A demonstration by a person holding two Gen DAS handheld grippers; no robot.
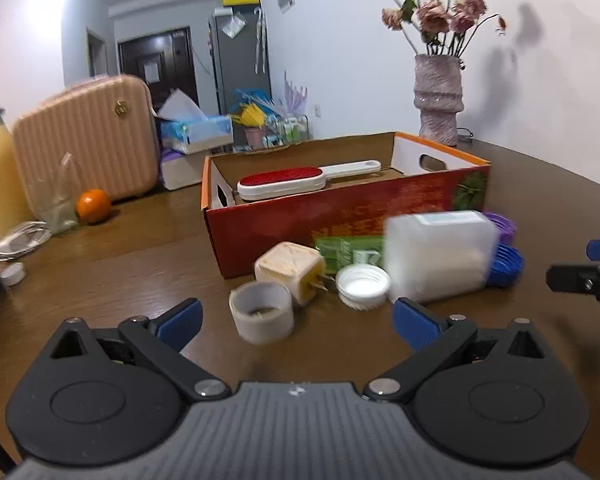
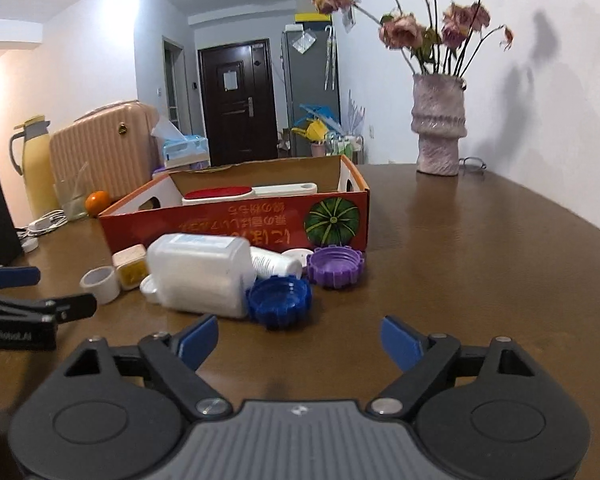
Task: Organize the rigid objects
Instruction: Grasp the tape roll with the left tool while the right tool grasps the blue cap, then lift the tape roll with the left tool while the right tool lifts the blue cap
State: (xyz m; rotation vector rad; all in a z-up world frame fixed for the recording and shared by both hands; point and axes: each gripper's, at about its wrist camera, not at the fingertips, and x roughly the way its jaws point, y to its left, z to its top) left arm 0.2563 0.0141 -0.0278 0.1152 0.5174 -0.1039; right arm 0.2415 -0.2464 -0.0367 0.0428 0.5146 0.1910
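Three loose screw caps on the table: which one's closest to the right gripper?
The blue cap, open side up beside the lying plastic jar. The purple cap sits farther back by the box; the white cap lies behind the jar.

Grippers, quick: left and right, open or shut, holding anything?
Left gripper: open, holding nothing; roll of tape lies between its fingers, untouched.
Right gripper: open, empty.

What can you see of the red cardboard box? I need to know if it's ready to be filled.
The red cardboard box sits open-topped on the brown table, behind the scattered loose items. Its outside is red with printed writing and a green pumpkin picture; the rim is orange, the end walls white with cut-out handles. Inside lies only a white-handled brush with a red pad. The purple cap sits right against its front.
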